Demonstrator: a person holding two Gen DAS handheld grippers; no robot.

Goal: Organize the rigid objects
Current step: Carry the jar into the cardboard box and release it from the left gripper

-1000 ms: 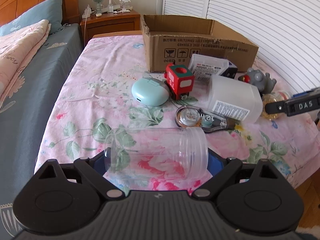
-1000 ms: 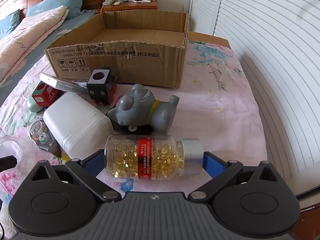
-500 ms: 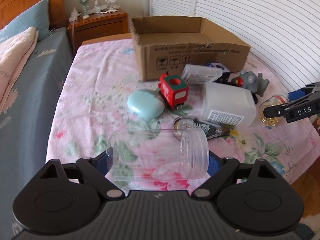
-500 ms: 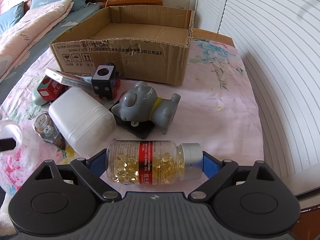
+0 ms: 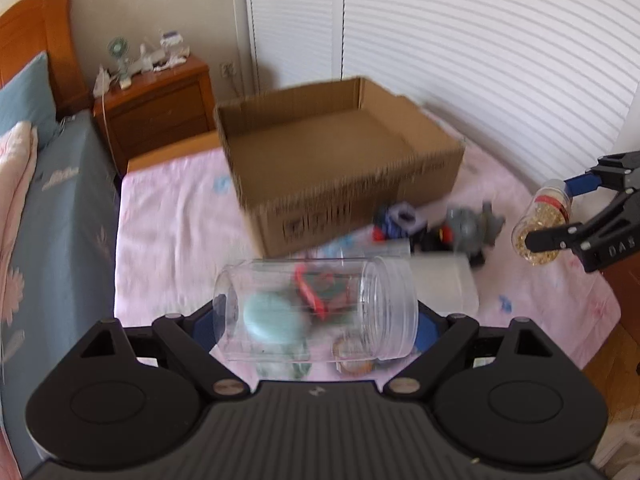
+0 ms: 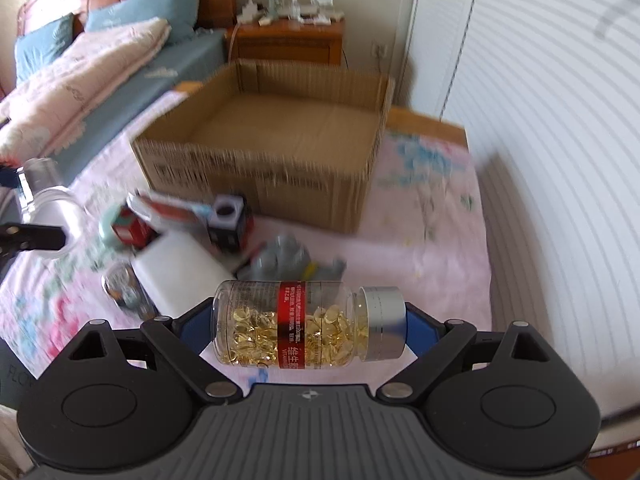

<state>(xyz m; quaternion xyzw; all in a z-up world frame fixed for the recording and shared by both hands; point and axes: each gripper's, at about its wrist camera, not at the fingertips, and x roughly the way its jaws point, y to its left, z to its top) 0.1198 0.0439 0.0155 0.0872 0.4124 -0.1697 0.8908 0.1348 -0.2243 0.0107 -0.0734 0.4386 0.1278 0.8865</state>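
My left gripper (image 5: 316, 316) is shut on a clear empty plastic jar (image 5: 316, 308), held sideways above the table. My right gripper (image 6: 308, 324) is shut on a capsule bottle (image 6: 304, 326) with yellow softgels, a red label and a silver cap, held sideways in the air. The bottle also shows in the left wrist view (image 5: 542, 226), and the jar in the right wrist view (image 6: 48, 208). An open, empty cardboard box (image 6: 280, 136) stands beyond both grippers; it also shows in the left wrist view (image 5: 340, 140).
On the floral cloth in front of the box lie a white plastic bottle (image 6: 180, 272), a grey toy dog (image 6: 288, 260), a black cube (image 6: 228, 220), a red toy block (image 6: 128, 232), a mint case (image 5: 272, 320) and a tape measure (image 6: 120, 288). A bed (image 6: 80, 72) lies left, a nightstand (image 6: 292, 40) behind.
Both grippers have risen well above the table with their loads and the view now looks down into the box. The bottle and the jar stay clamped.
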